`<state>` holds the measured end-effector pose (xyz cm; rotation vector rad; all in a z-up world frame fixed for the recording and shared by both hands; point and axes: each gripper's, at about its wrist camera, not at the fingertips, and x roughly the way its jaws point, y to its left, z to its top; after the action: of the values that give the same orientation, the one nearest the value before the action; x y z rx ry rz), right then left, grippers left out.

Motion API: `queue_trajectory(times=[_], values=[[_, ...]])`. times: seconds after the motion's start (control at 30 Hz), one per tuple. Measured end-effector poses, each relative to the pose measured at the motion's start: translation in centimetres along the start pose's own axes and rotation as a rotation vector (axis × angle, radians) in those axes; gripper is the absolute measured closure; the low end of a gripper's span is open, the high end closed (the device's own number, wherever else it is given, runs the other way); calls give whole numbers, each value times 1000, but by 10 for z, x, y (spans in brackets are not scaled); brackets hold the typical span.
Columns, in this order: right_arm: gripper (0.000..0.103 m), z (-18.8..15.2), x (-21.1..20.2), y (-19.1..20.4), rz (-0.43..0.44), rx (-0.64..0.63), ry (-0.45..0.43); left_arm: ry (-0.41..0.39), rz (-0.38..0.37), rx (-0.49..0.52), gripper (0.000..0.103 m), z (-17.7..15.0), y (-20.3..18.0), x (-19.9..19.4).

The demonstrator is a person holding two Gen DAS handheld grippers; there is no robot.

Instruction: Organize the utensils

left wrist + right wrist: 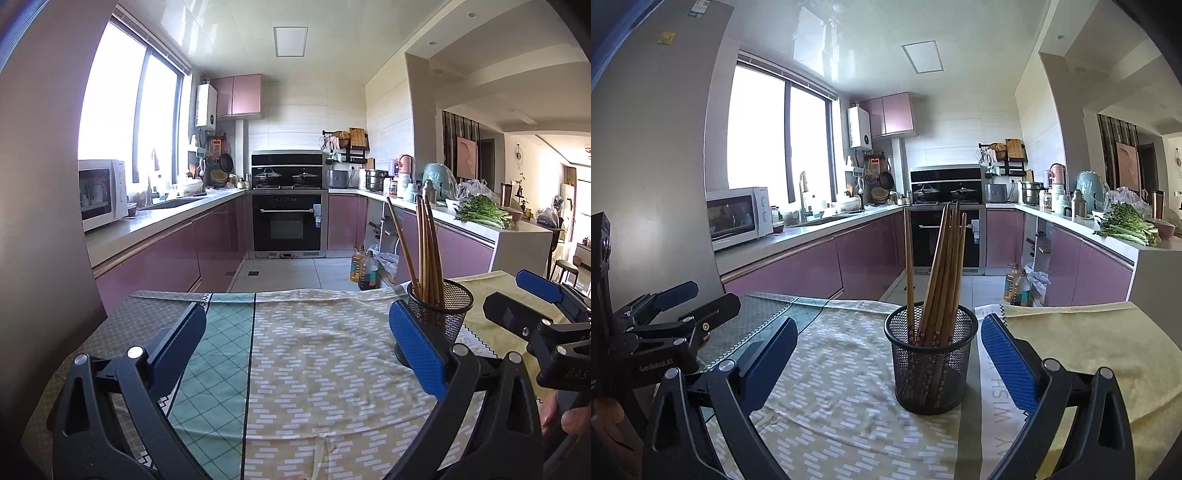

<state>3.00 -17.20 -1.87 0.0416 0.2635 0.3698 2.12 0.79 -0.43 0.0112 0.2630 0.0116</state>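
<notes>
A black mesh cup [932, 365] stands upright on the patterned tablecloth [831, 387], holding several brown wooden chopsticks [943, 266] that lean together, with one standing apart on the left. My right gripper [888, 332] is open, its blue fingers on either side of the cup without touching it. In the left wrist view the mesh cup [441, 314] and chopsticks [424, 251] sit just beyond the right finger of my left gripper [299, 343], which is open over bare cloth with nothing in it. The right gripper [517, 295] shows at that view's right edge.
A yellow cloth [1089, 350] covers the table's right part. The table's far edge [295, 293] drops to the kitchen floor, where oil bottles [364, 267] stand. Purple cabinets, a microwave [101, 192] and an oven [288, 221] lie beyond. A hand [569, 417] holds the right gripper's handle.
</notes>
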Motion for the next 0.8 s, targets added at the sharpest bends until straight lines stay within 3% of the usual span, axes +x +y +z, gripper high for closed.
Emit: queue_trajectory(times=[0.8], values=[[7, 0, -10, 5, -1, -8, -22, -22, 11, 3, 6, -2, 2, -15]])
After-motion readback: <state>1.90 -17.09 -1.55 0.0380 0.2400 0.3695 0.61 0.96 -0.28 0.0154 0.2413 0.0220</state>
